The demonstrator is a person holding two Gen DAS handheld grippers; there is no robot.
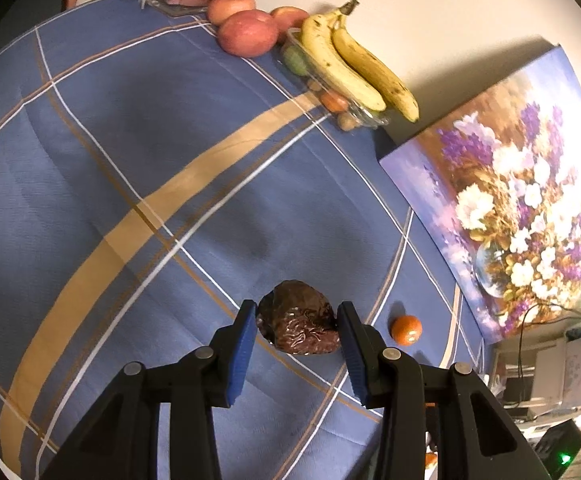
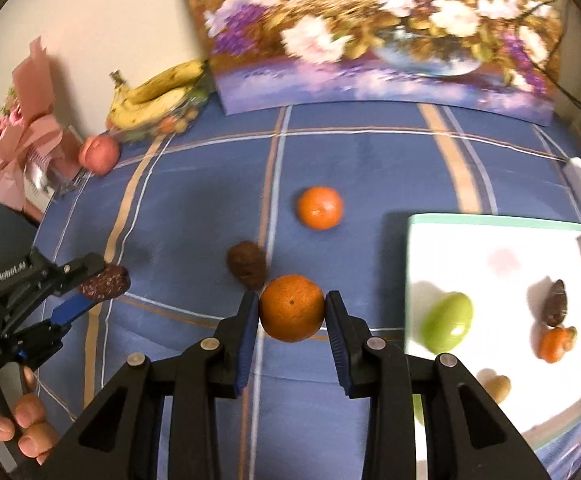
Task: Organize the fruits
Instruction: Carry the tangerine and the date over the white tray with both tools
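Observation:
My left gripper (image 1: 296, 326) is shut on a dark wrinkled date (image 1: 298, 324) and holds it above the blue plaid cloth; it also shows in the right wrist view (image 2: 102, 282), at the left. My right gripper (image 2: 291, 308) is shut on an orange tangerine (image 2: 291, 307). A second tangerine (image 2: 319, 207) and a brown wrinkled fruit (image 2: 246, 265) lie on the cloth beyond it. The white tray (image 2: 490, 240) at the right holds a green fruit (image 2: 447, 322), a dark date (image 2: 555, 303), a small orange fruit (image 2: 555, 344) and a tan one (image 2: 497, 387).
Bananas (image 1: 354, 60) lie on a clear box of small fruits (image 1: 330, 100) at the far edge, with apples (image 1: 246, 32) beside. A flower painting (image 1: 510, 192) leans on the wall. A pink bouquet (image 2: 30, 140) stands at the far left. A tangerine (image 1: 405, 330) lies right of my left gripper.

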